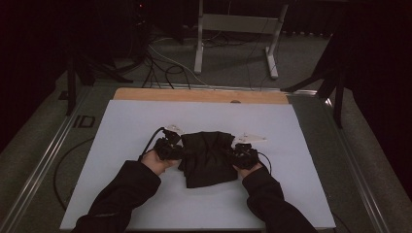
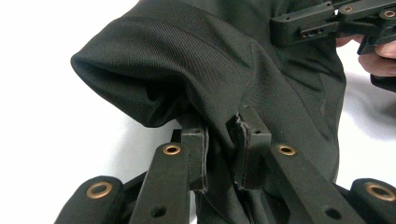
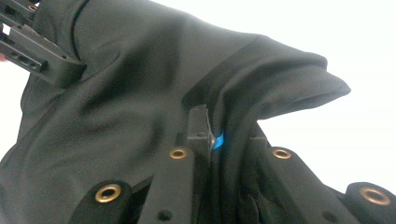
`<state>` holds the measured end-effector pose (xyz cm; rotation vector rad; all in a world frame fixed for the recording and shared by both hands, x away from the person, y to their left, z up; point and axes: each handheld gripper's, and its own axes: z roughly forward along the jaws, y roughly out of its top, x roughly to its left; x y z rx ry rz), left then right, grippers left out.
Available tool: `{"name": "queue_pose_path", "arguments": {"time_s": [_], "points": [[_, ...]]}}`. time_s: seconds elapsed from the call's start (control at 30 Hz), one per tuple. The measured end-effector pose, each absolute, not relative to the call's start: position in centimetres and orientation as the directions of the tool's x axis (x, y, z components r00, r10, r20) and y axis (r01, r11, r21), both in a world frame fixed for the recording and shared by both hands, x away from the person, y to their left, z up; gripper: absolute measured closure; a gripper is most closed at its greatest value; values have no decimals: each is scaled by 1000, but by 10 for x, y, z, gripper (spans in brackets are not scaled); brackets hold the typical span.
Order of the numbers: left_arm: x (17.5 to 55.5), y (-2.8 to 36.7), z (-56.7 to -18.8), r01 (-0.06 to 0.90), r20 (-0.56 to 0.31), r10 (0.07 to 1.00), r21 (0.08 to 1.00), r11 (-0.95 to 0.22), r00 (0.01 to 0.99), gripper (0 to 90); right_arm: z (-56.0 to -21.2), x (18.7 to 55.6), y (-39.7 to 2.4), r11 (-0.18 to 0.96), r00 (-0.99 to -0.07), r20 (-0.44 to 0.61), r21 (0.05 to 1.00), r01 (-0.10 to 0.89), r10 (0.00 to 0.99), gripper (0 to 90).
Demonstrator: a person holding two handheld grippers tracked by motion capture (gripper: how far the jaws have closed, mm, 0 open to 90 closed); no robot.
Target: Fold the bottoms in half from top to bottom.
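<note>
Black garment [image 1: 206, 158], mid-fold: our left gripper [image 1: 176, 149] and right gripper [image 1: 235, 154] pinch its opposite edges; next, we judge, lay it over evenly.

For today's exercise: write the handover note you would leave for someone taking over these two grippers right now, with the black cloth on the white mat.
Left gripper: shut on a pinched fold at the black cloth's left edge.
Right gripper: shut on a fold at the cloth's right edge.
Cloth: bunched between the two grippers near the middle of the white mat, partly lifted at both pinched edges, lower part resting on the mat.
Done: both sides gripped.
Left: it looks like a fold or spread in progress; the cloth is not yet lying flat or neat.
</note>
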<state>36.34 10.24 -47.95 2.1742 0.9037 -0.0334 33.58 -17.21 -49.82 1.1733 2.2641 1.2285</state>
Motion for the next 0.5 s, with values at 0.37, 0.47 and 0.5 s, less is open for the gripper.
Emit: {"name": "queue_pose_path", "arguments": {"time_s": [0.37, 0.47, 0.5], "points": [[384, 112, -496, 653, -332, 617, 633, -416, 714, 775, -510, 353, -166, 271, -582, 114, 802, 533, 805, 798], [390, 113, -501, 664, -344, 618, 626, -410, 707, 773, -513, 356, -166, 271, -575, 111, 800, 536, 810, 798], [392, 114, -503, 668, -350, 619, 622, -408, 703, 772, -513, 357, -166, 270, -571, 111, 797, 540, 814, 798]]}}
